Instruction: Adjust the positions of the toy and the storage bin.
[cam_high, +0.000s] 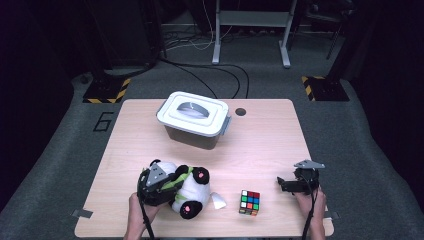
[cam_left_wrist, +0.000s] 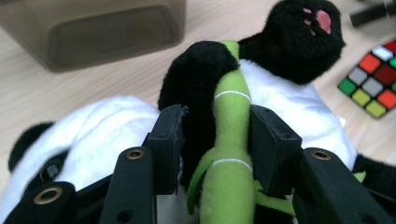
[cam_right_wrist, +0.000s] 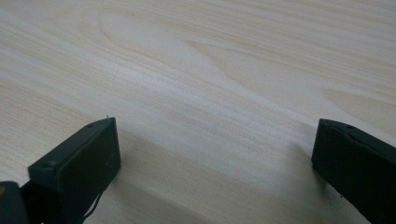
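one claw pinches the panda's green stalk — table-level.

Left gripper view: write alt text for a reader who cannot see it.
Two black jaws close around a plush panda's black arm and green bamboo stalk, pressing both. Beyond it on the wooden table stand a grey storage box and a colourful puzzle cube.

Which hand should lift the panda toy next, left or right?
Left. The left gripper already has its fingers around the panda toy's green bamboo; the right gripper sits open over the bare table.
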